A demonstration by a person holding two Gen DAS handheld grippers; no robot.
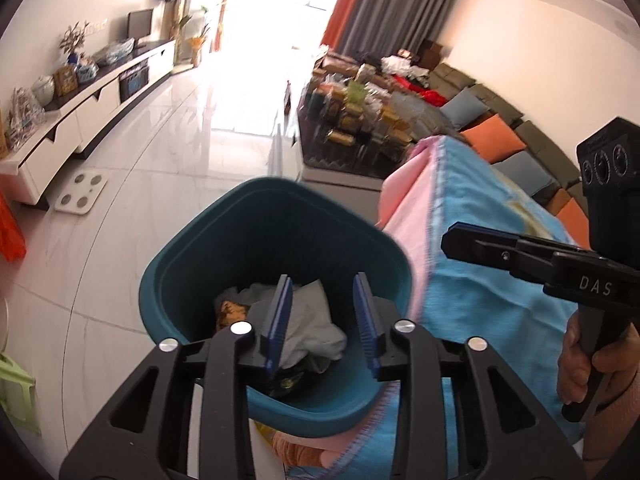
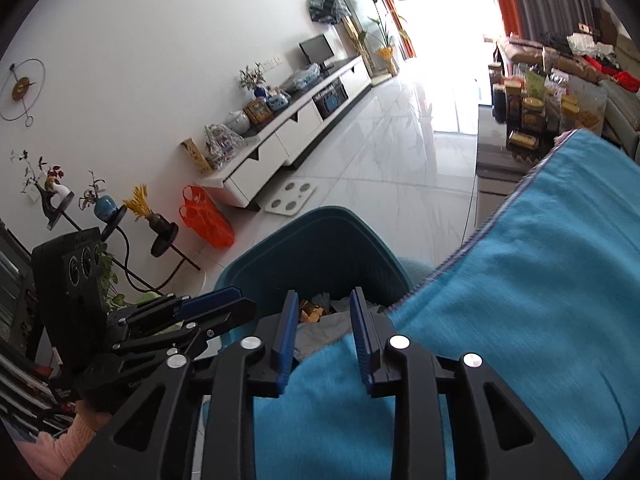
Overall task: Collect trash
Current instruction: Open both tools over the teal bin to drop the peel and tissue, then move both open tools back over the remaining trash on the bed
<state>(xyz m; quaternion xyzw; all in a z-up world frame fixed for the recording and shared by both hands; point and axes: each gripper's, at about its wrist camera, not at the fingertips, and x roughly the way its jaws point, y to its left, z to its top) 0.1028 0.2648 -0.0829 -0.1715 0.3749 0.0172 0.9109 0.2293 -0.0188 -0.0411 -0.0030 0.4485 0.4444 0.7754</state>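
Observation:
A teal trash bin [image 1: 276, 188] stands on the floor against a table draped in a blue and pink cloth [image 1: 480, 280]. Crumpled grey trash [image 1: 320, 328] and a brown wrapper [image 1: 234, 312] lie inside it. My left gripper [image 1: 323, 280] hangs open over the bin's mouth, with nothing pressed between its blue pads. In the right wrist view my right gripper [image 2: 324, 294] is open too, above the cloth's edge [image 2: 540, 280] and the bin [image 2: 320, 216], with the trash [image 2: 320, 308] showing beyond its tips. Each gripper appears in the other's view, the right gripper [image 1: 456, 240] at the right and the left gripper [image 2: 224, 300] at the left.
A white scale [image 1: 80, 192] lies on the tiled floor by a long white TV cabinet [image 1: 92, 112]. A low table crowded with jars [image 1: 360, 128] and a sofa with cushions [image 1: 492, 140] lie beyond the bin. An orange bag [image 2: 206, 216] and a plant stand [image 2: 120, 220] stand on the left.

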